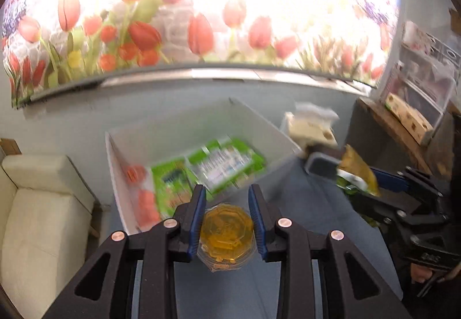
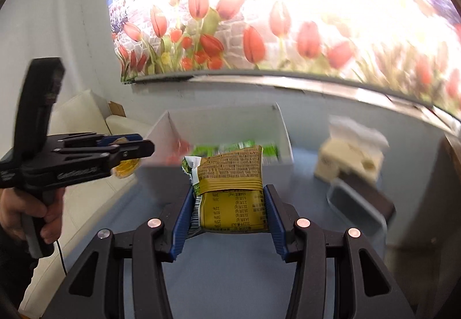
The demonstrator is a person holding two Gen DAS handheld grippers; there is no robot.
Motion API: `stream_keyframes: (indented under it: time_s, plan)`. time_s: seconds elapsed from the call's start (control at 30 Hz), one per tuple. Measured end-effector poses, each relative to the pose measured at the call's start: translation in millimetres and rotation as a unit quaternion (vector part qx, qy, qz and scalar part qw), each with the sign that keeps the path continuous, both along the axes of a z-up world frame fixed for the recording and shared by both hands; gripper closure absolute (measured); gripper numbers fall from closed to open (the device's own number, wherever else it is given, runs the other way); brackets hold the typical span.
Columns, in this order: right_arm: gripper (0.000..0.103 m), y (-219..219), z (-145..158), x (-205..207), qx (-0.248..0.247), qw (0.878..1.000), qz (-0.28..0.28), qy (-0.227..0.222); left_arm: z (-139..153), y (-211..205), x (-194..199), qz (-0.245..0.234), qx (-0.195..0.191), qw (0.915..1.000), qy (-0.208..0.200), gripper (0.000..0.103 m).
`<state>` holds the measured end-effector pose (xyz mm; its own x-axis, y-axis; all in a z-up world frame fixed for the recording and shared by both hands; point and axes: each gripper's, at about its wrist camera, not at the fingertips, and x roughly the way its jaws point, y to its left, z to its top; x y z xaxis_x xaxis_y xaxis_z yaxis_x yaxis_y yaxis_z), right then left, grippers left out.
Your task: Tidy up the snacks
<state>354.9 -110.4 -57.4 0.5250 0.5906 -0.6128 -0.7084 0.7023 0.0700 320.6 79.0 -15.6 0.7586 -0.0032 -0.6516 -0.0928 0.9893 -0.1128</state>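
Observation:
My left gripper (image 1: 227, 198) is shut on a small clear cup of amber jelly (image 1: 227, 235), held above the blue table just in front of a white box (image 1: 276, 132). That box holds green snack packets (image 1: 219, 166) and red ones (image 1: 144, 201). My right gripper (image 2: 229, 195) is shut on a mustard-yellow snack packet (image 2: 230, 189), with a green-and-white packet edge (image 2: 191, 172) beside it, short of the same white box (image 2: 281, 129). In the right wrist view the left gripper (image 2: 144, 147) appears at the left with the jelly cup (image 2: 126, 169), a hand on its handle.
A tissue box (image 2: 351, 157) and a dark grey tray (image 2: 357, 212) stand right of the white box. A cream sofa (image 1: 40, 218) lies left of the blue table (image 1: 317, 215). A tulip mural (image 1: 201, 31) covers the wall behind. Shelving (image 1: 417, 94) is at the far right.

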Motion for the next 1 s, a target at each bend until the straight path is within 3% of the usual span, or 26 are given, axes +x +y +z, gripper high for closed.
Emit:
stream_keyframes:
  time_s: [0.13,0.23,0.3,0.53,0.63,0.7,0.77,0.83,1.0]
  plan:
    - [0.051,45.2,16.2,39.2,-0.015,1.0,0.013,-0.01,8.1,33.2,37.2,0.008,-0.011,0.9999,0.005,0.069]
    - [0.05,72.5,16.6,71.1,-0.013,1.0,0.016,0.009,1.5,50.9,62.7,0.018,-0.004,0.9996,0.019,0.069]
    - [0.05,87.3,11.1,88.5,-0.02,1.0,0.012,0.015,-6.5,61.4,78.7,0.016,-0.019,0.9991,0.034,0.069]
    - [0.05,121.8,-12.3,114.5,-0.052,0.998,0.014,0.033,-27.5,73.3,92.4,0.024,-0.014,0.9984,0.049,0.069]
    - [0.045,121.1,-15.8,116.6,-0.044,0.998,0.011,0.031,-35.2,75.0,94.5,0.03,-0.008,0.9975,0.063,0.068]
    - [0.032,119.2,-18.1,119.2,-0.041,0.998,0.01,0.04,-39.6,79.2,94.6,0.038,-0.011,0.9967,0.071,0.054]
    - [0.032,113.2,-17.5,121.1,-0.038,0.999,-0.003,0.039,-41.3,84.1,91.7,0.042,-0.021,0.9967,0.067,0.031]
    - [0.027,104.9,-14.9,123.1,-0.019,0.999,-0.006,0.046,-40.3,86.7,88.4,0.041,-0.024,0.9971,0.059,0.017]
    - [0.027,94.8,-8.4,124.4,-0.001,0.999,-0.012,0.05,-35.0,82.5,85.0,0.035,-0.012,0.9976,0.059,0.013]
